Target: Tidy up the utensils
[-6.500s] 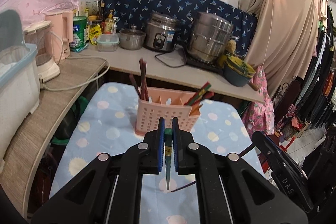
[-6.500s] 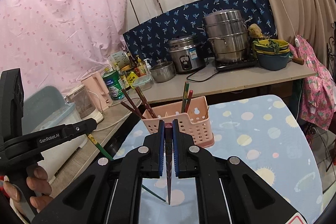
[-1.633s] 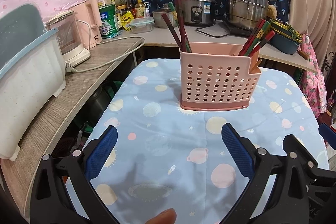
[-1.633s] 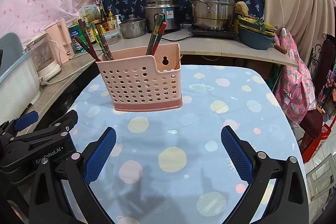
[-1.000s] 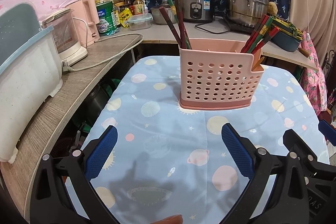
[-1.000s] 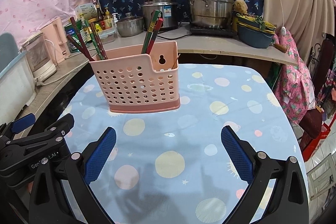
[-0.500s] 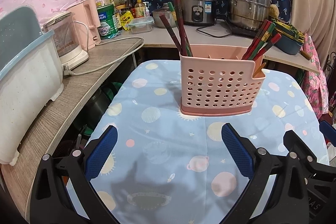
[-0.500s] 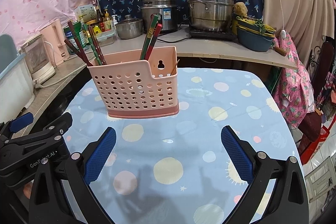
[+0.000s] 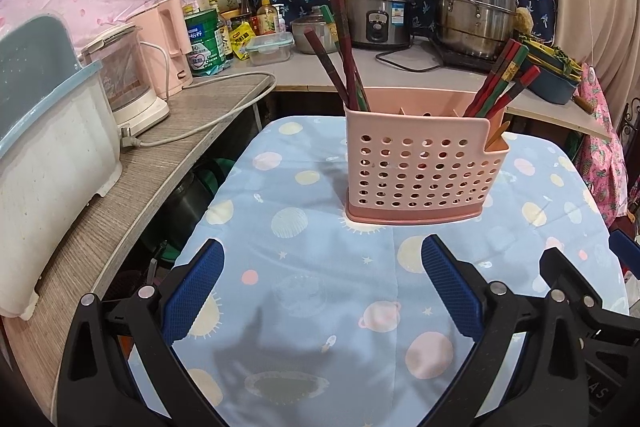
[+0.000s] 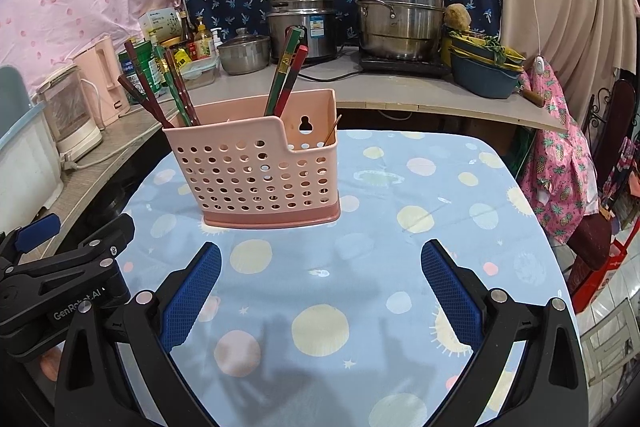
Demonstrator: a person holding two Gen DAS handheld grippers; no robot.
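Note:
A pink perforated utensil caddy point(image 9: 420, 175) point(image 10: 256, 171) stands upright on the blue planet-print tablecloth point(image 9: 312, 291) point(image 10: 400, 227). Dark red and green chopsticks point(image 9: 344, 51) point(image 10: 176, 87) lean out of its left compartment. More red and green chopsticks point(image 9: 504, 75) point(image 10: 288, 71) stick out of a compartment further right. My left gripper point(image 9: 322, 291) is open and holds nothing, just short of the caddy. My right gripper point(image 10: 320, 291) is open too, with nothing between its fingers. The left gripper's black body point(image 10: 68, 291) shows at the lower left of the right wrist view.
An L-shaped counter point(image 9: 120, 195) runs along the left and back, with a white-and-blue bin point(image 9: 44, 147), a blender point(image 9: 128, 79), cans and bottles, a rice cooker point(image 10: 304, 23), a steel steamer pot point(image 10: 396, 11) and stacked bowls point(image 10: 484, 67). Pink clothes point(image 10: 560, 155) hang beyond the table's right edge.
Several seconds ago each gripper was shut on a chopstick; both now stand open and bare. Over the last second both views have barely shifted.

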